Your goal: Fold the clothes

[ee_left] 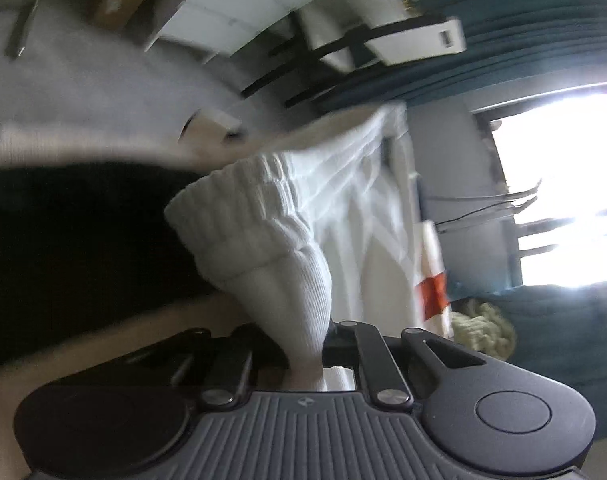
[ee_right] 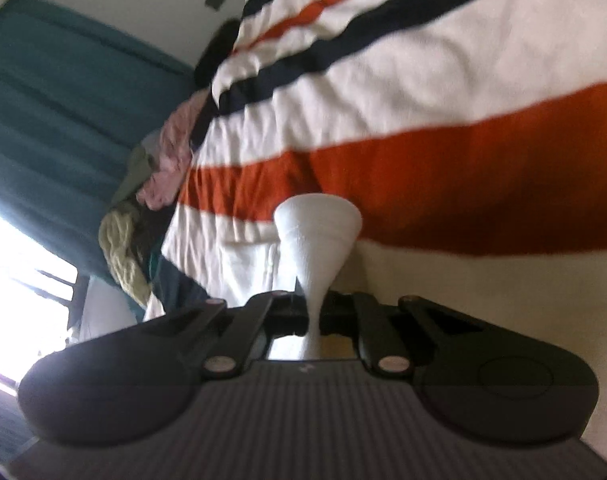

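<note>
Left wrist, nearest: left gripper (ee_left: 323,346) clenched on a white ribbed-knit garment (ee_left: 263,224), its cuff end bunched just ahead of the jaws.
Left wrist, progress: judged early; cloth hangs stretched, no fold visible.
Left wrist, room: teal curtain (ee_left: 543,56) and bright window (ee_left: 563,184) to the right; view blurred.
Right wrist, nearest: right gripper (ee_right: 313,312) pinching a white fabric tuft (ee_right: 317,228).
Right wrist, room: striped bedspread (ee_right: 423,100) fills the ground; clothes pile (ee_right: 143,216) at its left edge.
</note>
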### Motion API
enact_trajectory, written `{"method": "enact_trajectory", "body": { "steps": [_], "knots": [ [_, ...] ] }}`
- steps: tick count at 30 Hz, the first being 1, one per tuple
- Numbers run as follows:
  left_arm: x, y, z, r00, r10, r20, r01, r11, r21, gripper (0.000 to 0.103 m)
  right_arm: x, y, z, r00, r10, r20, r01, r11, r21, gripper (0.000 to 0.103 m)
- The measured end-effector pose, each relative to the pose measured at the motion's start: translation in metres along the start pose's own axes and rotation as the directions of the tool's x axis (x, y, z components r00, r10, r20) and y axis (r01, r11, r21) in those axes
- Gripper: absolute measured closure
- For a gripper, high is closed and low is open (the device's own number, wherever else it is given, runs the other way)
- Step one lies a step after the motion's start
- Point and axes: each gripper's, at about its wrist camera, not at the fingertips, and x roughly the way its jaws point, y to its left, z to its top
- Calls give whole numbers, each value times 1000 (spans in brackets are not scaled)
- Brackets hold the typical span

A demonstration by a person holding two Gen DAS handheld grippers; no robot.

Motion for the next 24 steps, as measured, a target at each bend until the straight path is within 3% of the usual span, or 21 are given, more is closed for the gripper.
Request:
{"method": "enact_trajectory", "body": {
  "steps": [7,10,14,17,21,23,24],
  "knots": [
    [-53,-4,30,998,-53,-44,55,998,37,94,-46,-4,9,988,-85,128,86,996,0,98],
    [-70,9,35,998,-24,-55,28,997,67,94,-68,-7,6,971,-169,167,169,986,16,98],
    [-68,26,40,996,71,-63,-61,987,147,94,-69,-32,6,946,-315,78,308,947,92,98],
    [-61,41,37,988,127,-84,-110,976,189,93,-63,-48,8,935,-354,14,349,928,129,97],
    [-68,39,36,987,140,-84,-116,962,249,79,-63,-35,3,928,-372,22,370,928,50,92],
    [-76,36,34,985,153,-81,-123,948,295,65,-65,-30,2,924,-381,29,380,925,29,83],
    [-82,33,33,985,155,-78,-122,937,327,51,-68,-29,3,920,-390,42,389,921,24,68]
  ]
}}
